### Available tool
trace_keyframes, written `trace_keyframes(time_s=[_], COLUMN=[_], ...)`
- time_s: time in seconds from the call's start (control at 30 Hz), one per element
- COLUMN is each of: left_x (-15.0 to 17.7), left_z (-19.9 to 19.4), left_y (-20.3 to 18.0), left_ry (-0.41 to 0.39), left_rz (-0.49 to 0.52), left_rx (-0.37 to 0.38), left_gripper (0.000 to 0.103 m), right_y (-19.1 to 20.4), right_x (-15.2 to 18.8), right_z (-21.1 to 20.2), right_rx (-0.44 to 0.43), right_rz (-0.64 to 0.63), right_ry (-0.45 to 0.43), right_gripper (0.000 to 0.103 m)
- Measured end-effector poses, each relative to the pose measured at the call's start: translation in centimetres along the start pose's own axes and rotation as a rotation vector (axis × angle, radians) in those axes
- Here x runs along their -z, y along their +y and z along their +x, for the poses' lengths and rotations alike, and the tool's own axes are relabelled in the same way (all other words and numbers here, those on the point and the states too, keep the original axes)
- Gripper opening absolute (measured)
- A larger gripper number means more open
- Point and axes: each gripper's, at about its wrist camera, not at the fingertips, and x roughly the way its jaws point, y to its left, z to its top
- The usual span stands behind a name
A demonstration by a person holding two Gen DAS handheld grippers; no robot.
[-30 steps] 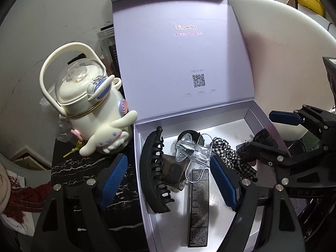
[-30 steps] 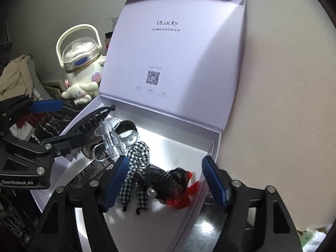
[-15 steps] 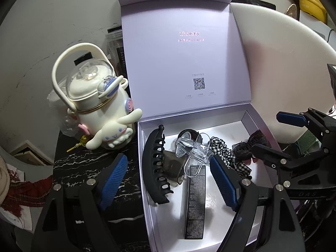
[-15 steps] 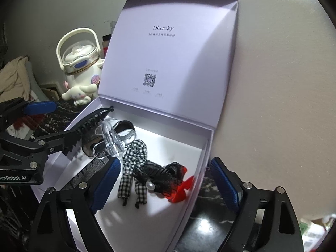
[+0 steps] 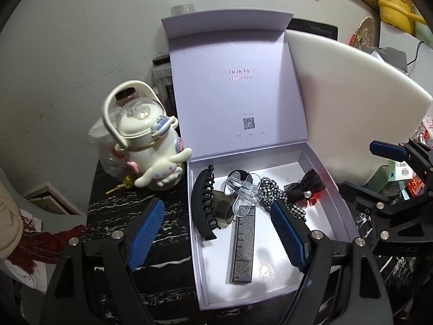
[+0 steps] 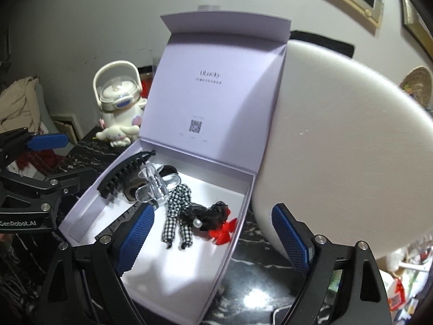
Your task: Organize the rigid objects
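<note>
I see a matt lilac card box (image 5: 319, 162) on glossy black marble-look tabletop (image 5: 167, 222); inside, a matt black plastic claw clip (image 5: 203, 203), clear glossy plastic clip (image 5: 245, 191), checked cloth bow (image 6: 177, 205).

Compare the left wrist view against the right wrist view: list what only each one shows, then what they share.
Only the left wrist view shows the long black cosmetic carton in full, lying flat in the box, and the yellow pot high on the wall.

Only the right wrist view shows the beige cloth at far left and the glare patch on the black marble tabletop in front of the box.

Both show the open lilac gift box, black claw clip, clear hair clip, gingham bow, black lace bow, cream character bottle and white foam board.
</note>
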Motion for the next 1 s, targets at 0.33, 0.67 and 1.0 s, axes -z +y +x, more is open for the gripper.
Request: trace_keyframes(time_s=[0.33, 0.67, 1.0], left_x=[1.1, 3.4, 6.7], left_z=[-4.8, -9.0, -10.8], left_y=[-0.5, -1.0, -1.6], left_ry=[-0.056, -0.099, -0.074], left_rz=[-0.009, -0.035, -0.070], left_rx=[-0.035, -0.039, -0.022], left_gripper=[0.081, 0.081, 0.081], right_y=[0.6, 0.9, 2.0], right_x=[1.0, 3.2, 6.3], right_z=[-5.4, -9.8, -12.5], right_rx=[0.014, 0.016, 0.008], right_rz=[-0.004, 0.016, 0.026], right_ry=[-0.070, -0.107, -0.111], right_gripper=[0.093, 0.094, 0.096])
